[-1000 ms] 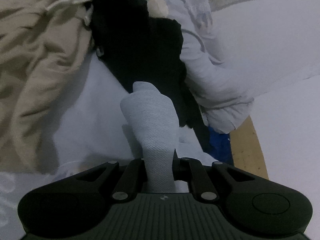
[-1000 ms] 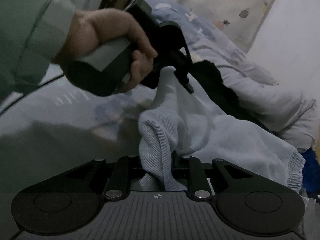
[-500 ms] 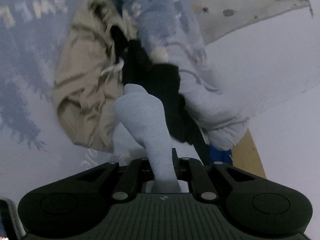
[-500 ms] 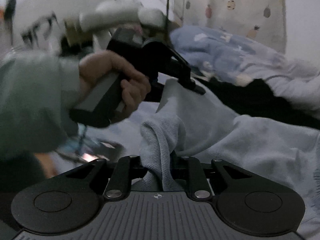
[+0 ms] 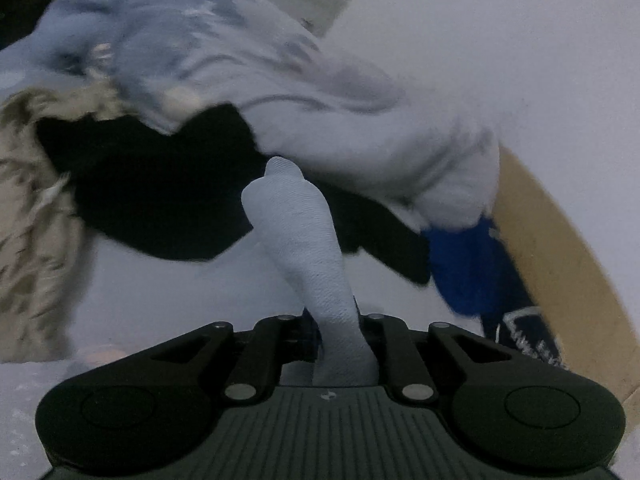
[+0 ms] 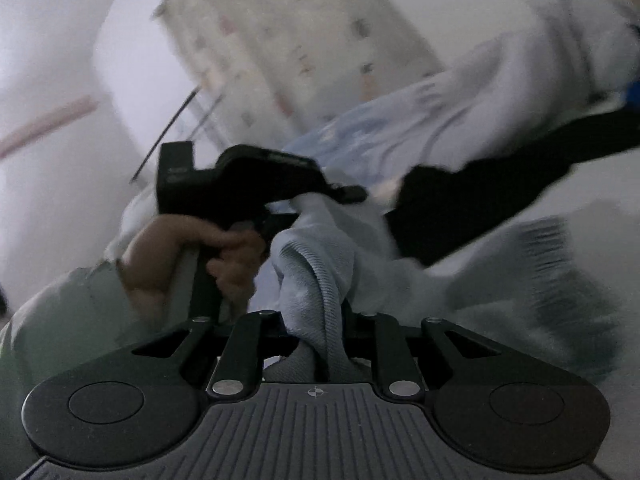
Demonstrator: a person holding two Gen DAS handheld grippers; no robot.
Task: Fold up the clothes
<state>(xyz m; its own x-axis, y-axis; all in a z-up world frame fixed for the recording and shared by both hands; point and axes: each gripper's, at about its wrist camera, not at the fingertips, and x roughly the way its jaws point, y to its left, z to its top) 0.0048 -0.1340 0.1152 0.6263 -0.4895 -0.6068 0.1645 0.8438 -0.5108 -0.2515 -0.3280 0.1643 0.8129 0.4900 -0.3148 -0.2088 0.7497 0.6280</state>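
I hold a soft, pale blue knitted cloth (image 6: 320,272) up off the bed with both my tools. My left gripper (image 5: 340,320) has its jaws pinched tight on one bunched end of it. That end pokes up and away from me like a long, thin finger. My right gripper (image 6: 320,320) has its jaws squeezed on the other bunched end. The cloth runs long from my right gripper to my left gripper (image 6: 348,194), which my left hand (image 6: 192,256) holds a bit farther away and to the left. The rest hangs down to the right. Behind it lie a black garment (image 5: 152,184), a tan crumpled garment (image 5: 28,216) on the left and a pale blue patterned blanket (image 5: 192,36).
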